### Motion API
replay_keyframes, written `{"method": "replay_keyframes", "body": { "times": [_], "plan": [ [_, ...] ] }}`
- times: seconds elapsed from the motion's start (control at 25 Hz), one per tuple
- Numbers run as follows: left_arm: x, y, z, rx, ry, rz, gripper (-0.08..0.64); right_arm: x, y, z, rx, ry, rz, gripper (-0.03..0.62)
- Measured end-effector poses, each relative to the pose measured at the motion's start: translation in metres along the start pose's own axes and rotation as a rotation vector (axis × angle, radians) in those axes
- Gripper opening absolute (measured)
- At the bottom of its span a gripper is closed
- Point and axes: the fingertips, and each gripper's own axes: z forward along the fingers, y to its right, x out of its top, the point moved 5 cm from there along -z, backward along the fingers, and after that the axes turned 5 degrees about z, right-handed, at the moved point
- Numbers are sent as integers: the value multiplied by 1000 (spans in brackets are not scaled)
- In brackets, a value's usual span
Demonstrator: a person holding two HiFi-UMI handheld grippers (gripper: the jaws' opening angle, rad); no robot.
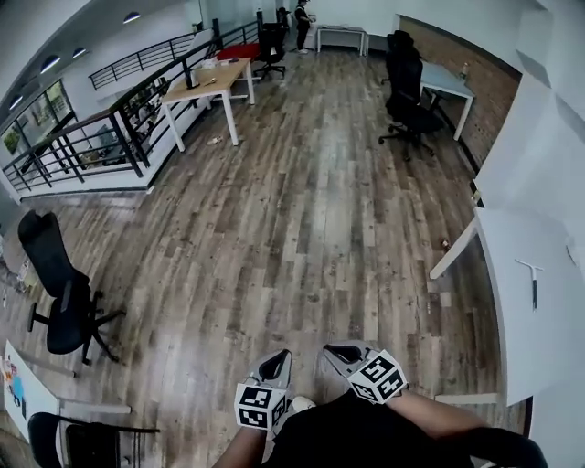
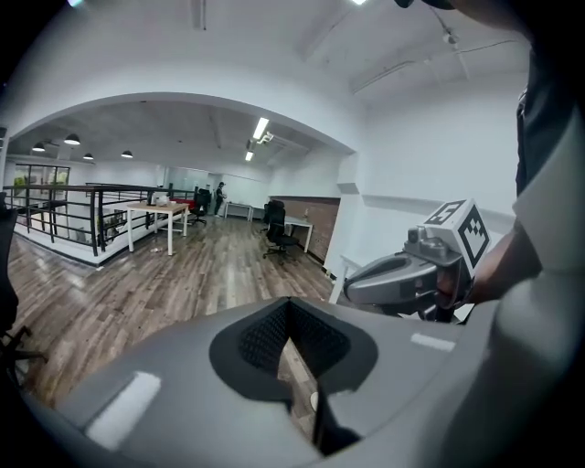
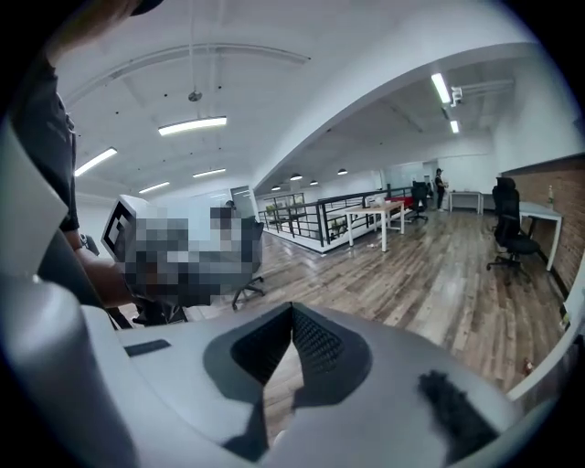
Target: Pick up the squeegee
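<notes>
The squeegee [image 1: 531, 280] lies flat near the middle of a white tabletop [image 1: 512, 338] at the right of the head view. Its crossbar points toward the table's far corner and its dark handle toward the near edge, well apart from both grippers.

The left gripper [image 1: 274, 367] and right gripper [image 1: 344, 353] are held side by side low over the wooden floor [image 1: 302, 238], just in front of the person. Each gripper view shows its own ribbed pads meeting at the tips, with only floor showing through the slim wedge below them and nothing gripped.

The only print in sight is the black-and-white square markers on the gripper cubes.

Only the head view takes in the squeegee, a black office chair [image 1: 57, 306] at the left, and a person [image 1: 302, 22] standing at the far end of the room. The left gripper view catches the right gripper side-on, while the right gripper view shows ceiling strip lights [image 3: 192, 125] and a black railing [image 3: 311, 219].
</notes>
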Motion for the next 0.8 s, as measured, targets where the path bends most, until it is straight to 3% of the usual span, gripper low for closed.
{"method": "replay_keyframes", "body": {
  "times": [0.4,0.8],
  "plan": [
    [29,48,64,-155,7,69,7,-7,48,-60,-161,60,67,6],
    [72,137,139,-274,3,137,6,-18,120,-142,-260,131,129,6]
  ]
}}
